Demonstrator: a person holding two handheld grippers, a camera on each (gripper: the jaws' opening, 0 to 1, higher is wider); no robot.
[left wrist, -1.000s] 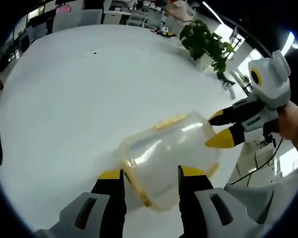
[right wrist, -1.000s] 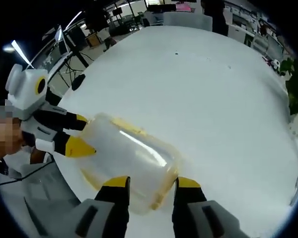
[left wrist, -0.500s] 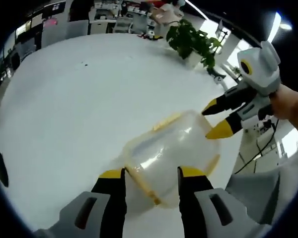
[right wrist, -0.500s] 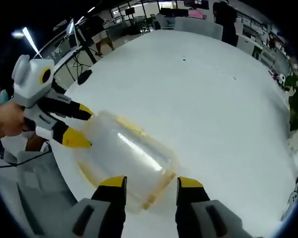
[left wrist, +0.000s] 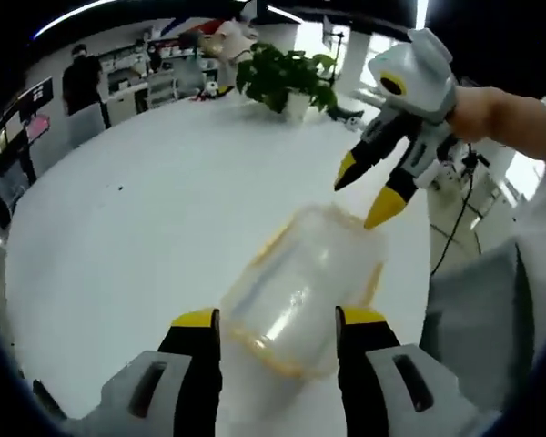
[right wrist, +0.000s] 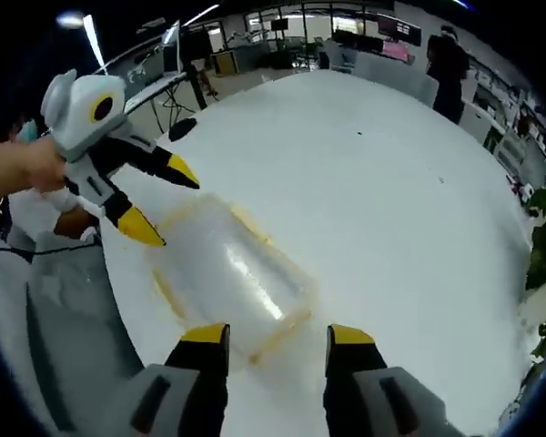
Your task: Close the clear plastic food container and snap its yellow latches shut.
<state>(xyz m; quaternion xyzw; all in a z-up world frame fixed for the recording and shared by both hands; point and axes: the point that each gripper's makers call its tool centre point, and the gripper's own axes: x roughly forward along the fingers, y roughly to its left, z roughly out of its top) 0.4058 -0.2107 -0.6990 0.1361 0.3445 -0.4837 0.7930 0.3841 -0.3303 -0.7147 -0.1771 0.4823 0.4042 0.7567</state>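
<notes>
Left gripper view: the left gripper has its 2 fingers open around the near end of the container, lying on the white tabletop. The right gripper, fingers spread, hovers at the far end, and a potted plant sits beyond.

Container near edge ran under the left hand-held gripper between its jaws; contact not discernible. Yellow latches were blurred, open or snapped not readable. Lid seam was unclear through glare. Table far edge was cut off.
</notes>
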